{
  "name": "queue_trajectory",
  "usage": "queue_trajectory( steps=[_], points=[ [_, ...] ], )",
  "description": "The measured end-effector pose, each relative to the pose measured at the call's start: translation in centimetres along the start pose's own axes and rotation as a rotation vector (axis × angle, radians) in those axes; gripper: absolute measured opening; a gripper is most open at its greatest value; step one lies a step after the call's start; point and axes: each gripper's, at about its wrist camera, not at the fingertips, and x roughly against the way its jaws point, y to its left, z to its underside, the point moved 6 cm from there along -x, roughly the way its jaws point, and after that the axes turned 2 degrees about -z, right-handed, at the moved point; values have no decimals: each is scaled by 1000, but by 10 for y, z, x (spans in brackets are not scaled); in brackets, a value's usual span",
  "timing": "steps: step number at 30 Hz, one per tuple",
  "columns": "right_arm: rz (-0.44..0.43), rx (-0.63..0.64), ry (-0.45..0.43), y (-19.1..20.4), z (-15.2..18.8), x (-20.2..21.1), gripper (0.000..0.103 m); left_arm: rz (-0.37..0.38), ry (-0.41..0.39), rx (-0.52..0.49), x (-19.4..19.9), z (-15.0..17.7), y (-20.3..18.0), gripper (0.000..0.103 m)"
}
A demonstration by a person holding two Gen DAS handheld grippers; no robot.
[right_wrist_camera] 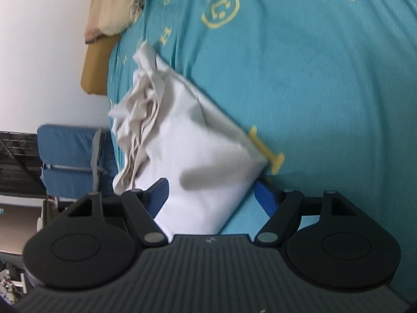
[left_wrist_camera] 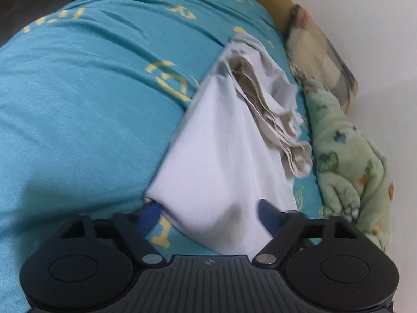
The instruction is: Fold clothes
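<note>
The white cloth (left_wrist_camera: 221, 177) lies on the bed (left_wrist_camera: 78, 117), long way toward 1 o'clock. Its near edge sits between both open jaws: left hand-held gripper (left_wrist_camera: 208, 211) and right hand-held gripper (right_wrist_camera: 211, 195), neither pinching yet. Open bed lies at 10 o'clock; a green blanket (left_wrist_camera: 346, 161) crowds 2 o'clock.

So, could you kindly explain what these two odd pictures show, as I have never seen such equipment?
Each picture comes from a camera on a handheld two-finger gripper, looking forward along its blue-tipped fingers; a person carries one in each hand. The left gripper and the right gripper both have their jaws around edges of a white garment, partly folded with a bunched grey end, lying on a teal bedsheet with yellow letters. The pads do not yet press it. A green fleece blanket lies beside it.
</note>
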Motion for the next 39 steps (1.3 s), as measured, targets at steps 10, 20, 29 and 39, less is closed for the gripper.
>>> queue_trajectory(
  steps=[10,20,29,39],
  points=[
    [30,113,-38,6,-15,7,10,-48,-40,17,-3,-7,5,10],
    [-136,243,-126,43,-6,64,8,12,-199,-131,64,6,-33,7],
    [-285,332,-235,49,43,156,8,114,-333,-219,173,62,-51,6],
    [-335,463,-357,55,71,212,8,195,-385,-274,229,90,-64,6]
  ],
)
